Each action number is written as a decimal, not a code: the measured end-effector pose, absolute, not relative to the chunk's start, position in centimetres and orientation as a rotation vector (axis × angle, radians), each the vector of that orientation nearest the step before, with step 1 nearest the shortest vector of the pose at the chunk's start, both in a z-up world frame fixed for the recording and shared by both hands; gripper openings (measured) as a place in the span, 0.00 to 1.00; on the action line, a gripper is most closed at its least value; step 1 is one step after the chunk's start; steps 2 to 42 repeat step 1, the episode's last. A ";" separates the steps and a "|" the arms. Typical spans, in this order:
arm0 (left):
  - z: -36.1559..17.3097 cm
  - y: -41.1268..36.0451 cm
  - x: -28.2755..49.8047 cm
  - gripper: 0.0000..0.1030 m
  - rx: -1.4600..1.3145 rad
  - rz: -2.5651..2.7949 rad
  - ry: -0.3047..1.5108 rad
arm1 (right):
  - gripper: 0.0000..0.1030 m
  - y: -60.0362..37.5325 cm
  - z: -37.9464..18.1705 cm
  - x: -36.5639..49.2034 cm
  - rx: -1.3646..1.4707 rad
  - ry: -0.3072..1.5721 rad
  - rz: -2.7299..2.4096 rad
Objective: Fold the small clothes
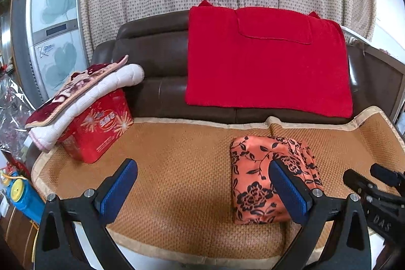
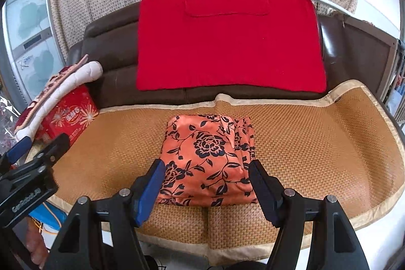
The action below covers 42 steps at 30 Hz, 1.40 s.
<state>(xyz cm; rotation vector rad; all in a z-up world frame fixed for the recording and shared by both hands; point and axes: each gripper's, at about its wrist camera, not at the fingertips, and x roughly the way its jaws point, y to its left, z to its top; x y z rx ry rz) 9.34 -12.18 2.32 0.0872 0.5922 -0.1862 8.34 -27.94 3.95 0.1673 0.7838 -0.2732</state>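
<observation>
A folded orange garment with a black flower print [image 1: 255,176] [image 2: 205,156] lies on the woven mat [image 1: 177,168] [image 2: 303,138] that covers the sofa seat. My left gripper [image 1: 202,176] is open and empty, above the mat to the left of the garment; its right finger [image 1: 288,189] stands in front of the garment's near side. My right gripper [image 2: 206,181] is open and empty, with its fingers on either side of the garment's near edge, just short of it. Each gripper shows at the edge of the other's view.
A red towel [image 1: 265,62] [image 2: 227,42] hangs over the brown sofa back [image 1: 152,62]. A red box [image 1: 98,125] [image 2: 68,115] with folded blankets [image 1: 83,95] on top stands at the mat's left end. A curtain hangs behind.
</observation>
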 end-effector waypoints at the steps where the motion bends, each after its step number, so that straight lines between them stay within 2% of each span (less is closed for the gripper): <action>1: 1.8 -12.0 10.3 1.00 0.078 -0.201 0.602 | 0.70 -28.6 3.6 8.9 0.164 0.780 -0.283; 42: 1.8 -12.0 10.3 1.00 0.078 -0.201 0.602 | 0.70 -28.6 3.6 8.9 0.164 0.780 -0.283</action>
